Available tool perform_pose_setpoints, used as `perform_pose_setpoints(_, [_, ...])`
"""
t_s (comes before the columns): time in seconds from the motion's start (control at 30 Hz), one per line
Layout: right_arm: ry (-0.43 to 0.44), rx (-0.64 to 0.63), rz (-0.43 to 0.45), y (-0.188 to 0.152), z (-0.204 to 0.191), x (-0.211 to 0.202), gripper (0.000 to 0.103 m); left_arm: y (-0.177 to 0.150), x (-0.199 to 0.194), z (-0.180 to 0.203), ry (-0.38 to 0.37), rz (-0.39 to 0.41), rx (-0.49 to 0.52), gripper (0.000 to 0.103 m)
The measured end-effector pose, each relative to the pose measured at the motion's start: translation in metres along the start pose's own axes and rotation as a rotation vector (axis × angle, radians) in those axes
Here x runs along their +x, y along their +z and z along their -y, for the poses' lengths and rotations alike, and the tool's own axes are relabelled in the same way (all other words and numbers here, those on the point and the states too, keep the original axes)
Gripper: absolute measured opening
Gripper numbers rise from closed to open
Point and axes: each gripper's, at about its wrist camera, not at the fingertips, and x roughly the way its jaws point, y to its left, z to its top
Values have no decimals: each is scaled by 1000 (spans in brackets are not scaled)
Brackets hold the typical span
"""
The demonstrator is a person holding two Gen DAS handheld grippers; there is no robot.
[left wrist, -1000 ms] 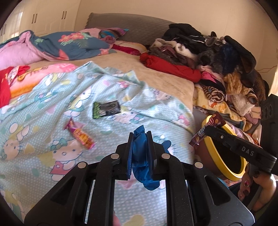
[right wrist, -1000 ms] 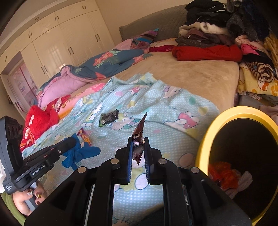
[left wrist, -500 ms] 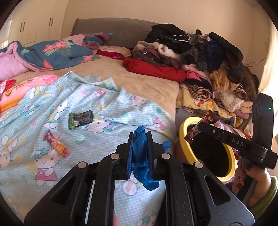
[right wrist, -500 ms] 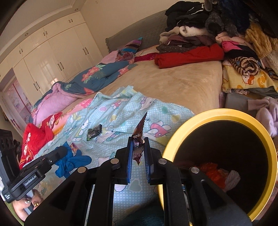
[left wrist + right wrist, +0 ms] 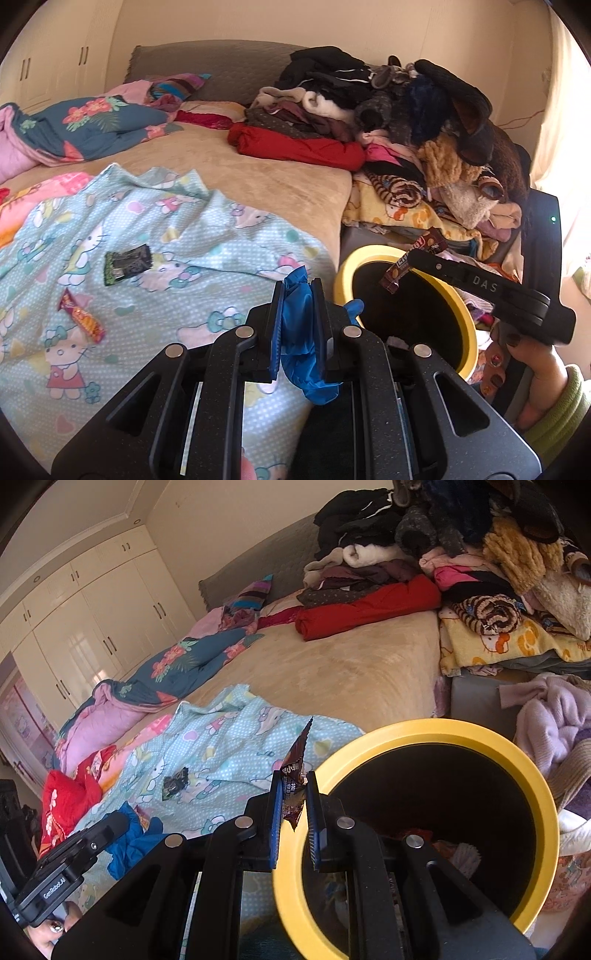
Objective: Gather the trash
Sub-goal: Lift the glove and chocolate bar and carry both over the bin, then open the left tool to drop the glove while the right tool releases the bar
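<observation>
A: Trash, left wrist view: blue glove (image 5: 301, 332) clamped between the pads of the left hand-held gripper (image 5: 298, 325), crumpled, its tail hanging below the jaws. It sits over the patterned sheet (image 5: 166, 236) at the bed's near corner, just beside the yellow-rimmed bin (image 5: 466, 325).

B: Other hand there?

A: Right hand (image 5: 524, 365), green cuff, dark nails, wrapped round its handle; its gripper angles down over the bin mouth, pinching a brown wrapper (image 5: 413, 262). Still on the sheet: a dark packet (image 5: 127, 264) and an orange candy wrapper (image 5: 81, 315), apart from each other.

B: Right wrist view?

A: Right hand-held gripper (image 5: 293, 805) closed on the brown wrapper (image 5: 295, 782), its point standing up, right at the bin's yellow rim (image 5: 424, 729). Crumpled red and white scraps (image 5: 447, 845) lie at the bin's bottom. Lower left, the left hand-held gripper (image 5: 125, 821) is tilted toward the bin, blue glove (image 5: 131, 843) dangling from it.
</observation>
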Motion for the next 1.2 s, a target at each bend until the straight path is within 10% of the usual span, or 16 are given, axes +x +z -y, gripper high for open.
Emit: perform_pose_setpoints(1.2, [-151, 180, 31, 1, 115, -26, 14, -7, 69, 99, -142, -89, 173, 9])
